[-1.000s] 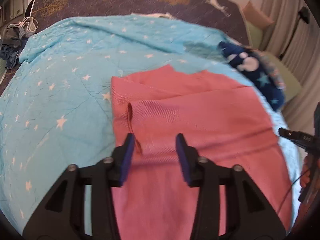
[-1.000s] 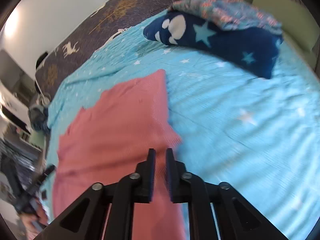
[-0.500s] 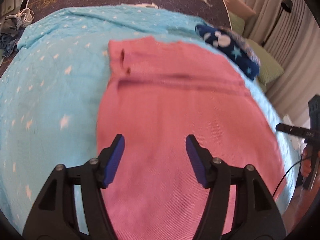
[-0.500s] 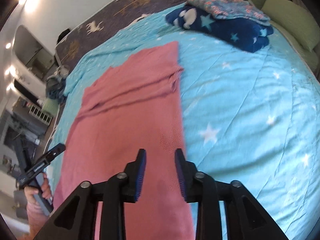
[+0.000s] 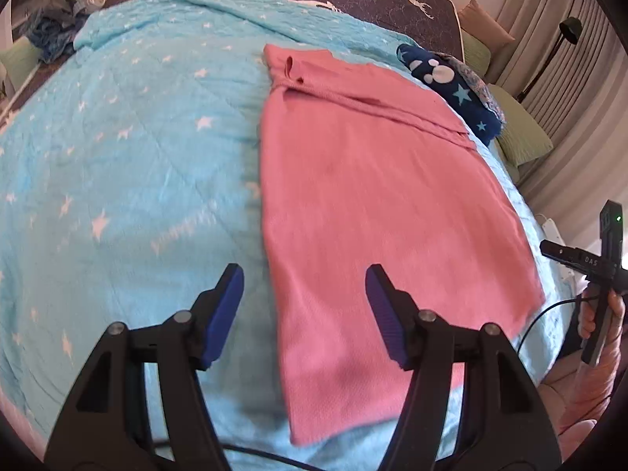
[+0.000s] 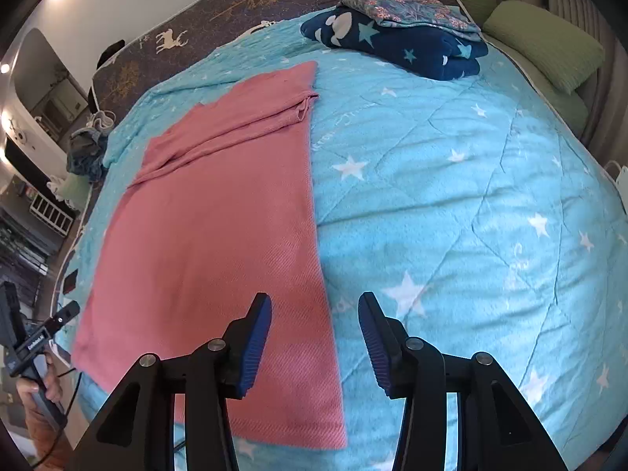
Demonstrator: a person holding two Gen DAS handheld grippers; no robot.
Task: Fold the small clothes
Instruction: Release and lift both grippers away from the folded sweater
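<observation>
Lying flat on the bed, the pink knitted garment (image 5: 376,196) stretches lengthwise away from both cameras over the turquoise quilted bedspread with white stars (image 5: 129,157), its near hem close to the bed's front edge; at its far end a layer of the same pink knit is folded across the width, leaving a ridge with a small loop of cloth at the left corner in the left wrist view; the fabric below that ridge looks smooth. The left gripper (image 5: 304,314) hangs above the garment's near left edge with its blue-padded jaws spread wide and nothing between them, one pad over the bedspread and the other over the pink cloth; the right gripper (image 6: 314,339) is likewise wide apart and empty, straddling the garment's near right edge, left pad over pink knit and right pad over bedspread; whether either touches the fabric I cannot tell. Beyond the garment, near the far right of the bed, sits a folded navy blanket with pale stars (image 6: 396,45) with a patterned floral cloth (image 6: 412,10) on top; green pillows (image 6: 545,45) lie just beside it; a dark headboard-side cover printed with white deer and gold trees (image 6: 219,11) runs along the far edge.
</observation>
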